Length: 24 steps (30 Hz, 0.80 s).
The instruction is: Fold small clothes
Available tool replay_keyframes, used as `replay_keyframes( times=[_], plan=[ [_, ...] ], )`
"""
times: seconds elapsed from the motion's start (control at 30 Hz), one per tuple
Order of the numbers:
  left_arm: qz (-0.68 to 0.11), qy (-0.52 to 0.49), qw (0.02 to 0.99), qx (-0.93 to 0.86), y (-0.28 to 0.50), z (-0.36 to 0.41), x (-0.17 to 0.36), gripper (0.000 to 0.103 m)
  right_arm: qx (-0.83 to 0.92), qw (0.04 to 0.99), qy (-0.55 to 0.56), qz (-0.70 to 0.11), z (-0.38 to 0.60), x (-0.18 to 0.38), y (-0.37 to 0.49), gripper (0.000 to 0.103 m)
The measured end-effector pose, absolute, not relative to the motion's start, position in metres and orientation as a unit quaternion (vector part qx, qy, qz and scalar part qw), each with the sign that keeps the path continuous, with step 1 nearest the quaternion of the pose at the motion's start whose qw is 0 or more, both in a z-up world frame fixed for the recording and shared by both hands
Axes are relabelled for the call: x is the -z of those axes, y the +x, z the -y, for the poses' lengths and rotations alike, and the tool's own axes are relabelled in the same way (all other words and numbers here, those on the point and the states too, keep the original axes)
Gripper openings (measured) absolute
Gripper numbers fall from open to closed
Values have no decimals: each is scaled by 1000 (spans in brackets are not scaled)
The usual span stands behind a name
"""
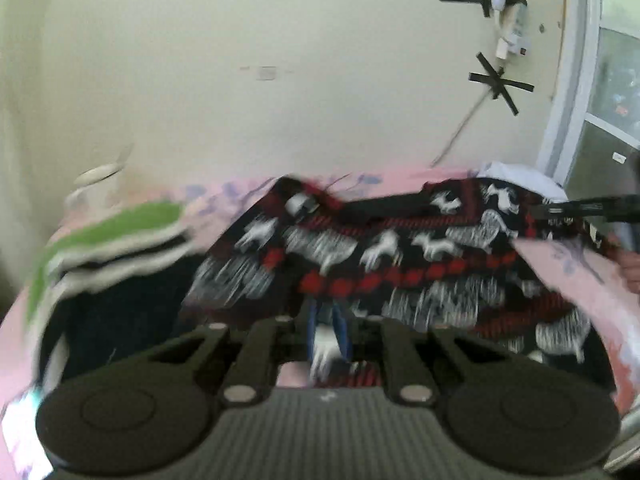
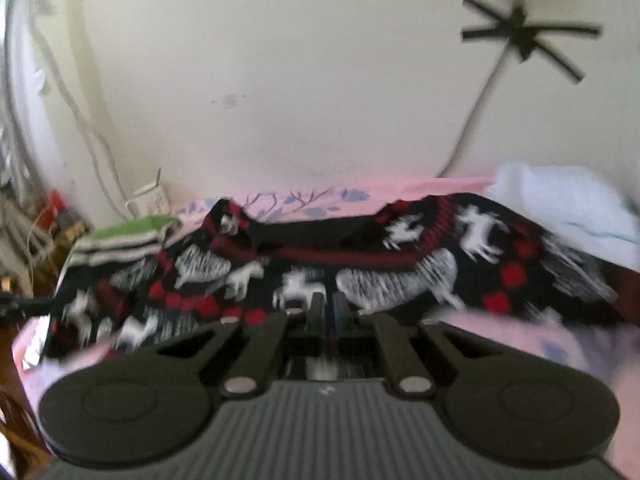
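Green-and-white striped knit (image 1: 120,232), folded, sits at the far left on the pink floral bed sheet (image 1: 576,280), and just beside it, running off to the right, is the garment I am working: a black, red and white sweater (image 1: 360,248) patterned with white animals, spread across the bed and lifted along its near edge. My left gripper (image 1: 328,336) has its fingers pressed nearly together on that near hem, a bunch of the white-and-red knit pinched between the blue pads. Further right, my right gripper (image 2: 330,312) has its fingers fully together on the same hem; cloth shows down in the slot between them, so I judge it a grip, though blur hides the pads. In the left view that right tool reaches in from the right edge at the sweater's far side. A pale blue cloth (image 2: 560,200) lies bunched at the right end of the bed, touching the sweater. I take the step in hand to be carrying the near edge over toward the wall side to halve the garment. To do it well I would keep both hands level with each other so the hem stays taut and straight, travel at the same pace, lay the edge down square on the far edge, and avoid dragging the striped piece or the blue cloth along.
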<state>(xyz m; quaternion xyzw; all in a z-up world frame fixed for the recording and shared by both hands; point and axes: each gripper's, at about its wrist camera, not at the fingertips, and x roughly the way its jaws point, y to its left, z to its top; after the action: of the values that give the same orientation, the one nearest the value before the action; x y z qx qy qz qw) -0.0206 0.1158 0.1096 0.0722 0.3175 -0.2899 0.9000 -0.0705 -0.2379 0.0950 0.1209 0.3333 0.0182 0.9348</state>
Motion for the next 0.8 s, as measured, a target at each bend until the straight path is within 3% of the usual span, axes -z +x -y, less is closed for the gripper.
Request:
replay_keyframes(
  times=[0.2,0.43,0.63,0.7,0.8],
  plan=[
    [-389,104,872,280,129,-12,-78,12,12,911,118,-394,256,-57,58,0],
    [-448,117,840,282,215,67,-21,12,-27,877,103,-468,259,-5,131,0],
    [-401,-65,895,182,261,33,-43,18,-65,932,83,-347,244,-5,158,0],
    [-397,-101,891,194,253,4,-58,19,-75,932,91,-344,240,-8,152,16],
    [-367,-82,906,196,217,-39,-85,30,-84,930,126,-336,243,-16,129,34]
  ],
)
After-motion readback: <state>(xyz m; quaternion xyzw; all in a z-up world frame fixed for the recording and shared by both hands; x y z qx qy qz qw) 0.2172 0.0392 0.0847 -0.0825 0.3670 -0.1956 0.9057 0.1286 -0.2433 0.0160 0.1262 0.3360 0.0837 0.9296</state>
